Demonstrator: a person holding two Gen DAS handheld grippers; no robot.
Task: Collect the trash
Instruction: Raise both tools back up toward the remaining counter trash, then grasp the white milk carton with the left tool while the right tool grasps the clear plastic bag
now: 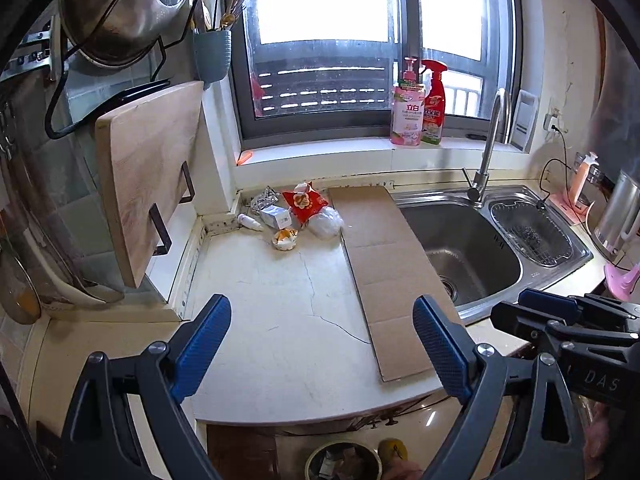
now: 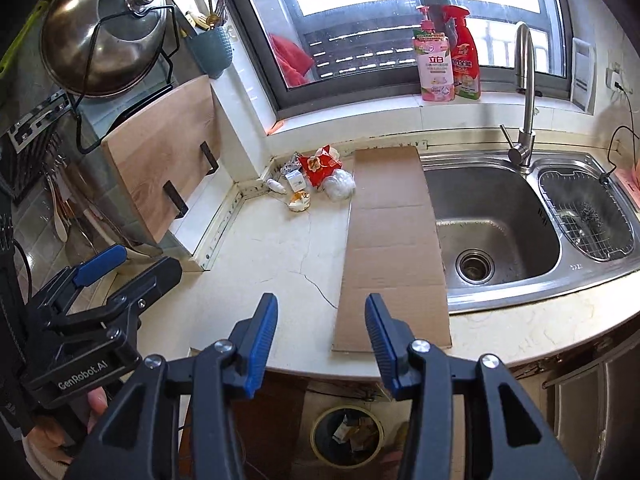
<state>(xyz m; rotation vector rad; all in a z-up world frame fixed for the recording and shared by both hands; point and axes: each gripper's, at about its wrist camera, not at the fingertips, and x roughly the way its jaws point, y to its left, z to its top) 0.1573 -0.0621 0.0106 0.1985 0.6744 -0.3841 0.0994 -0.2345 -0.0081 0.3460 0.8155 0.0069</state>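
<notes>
A pile of trash lies in the counter's back corner: a red snack wrapper, a crumpled white plastic bag, a small white carton, a foil scrap, a small white bottle and an orange-and-white food scrap. My left gripper is open and empty, over the counter's front, far from the pile. My right gripper is open and empty over the front edge. A round trash bin stands on the floor below.
A flat cardboard strip lies beside the steel sink. A wooden cutting board leans at left under a hung pot lid. Two detergent bottles stand on the sill.
</notes>
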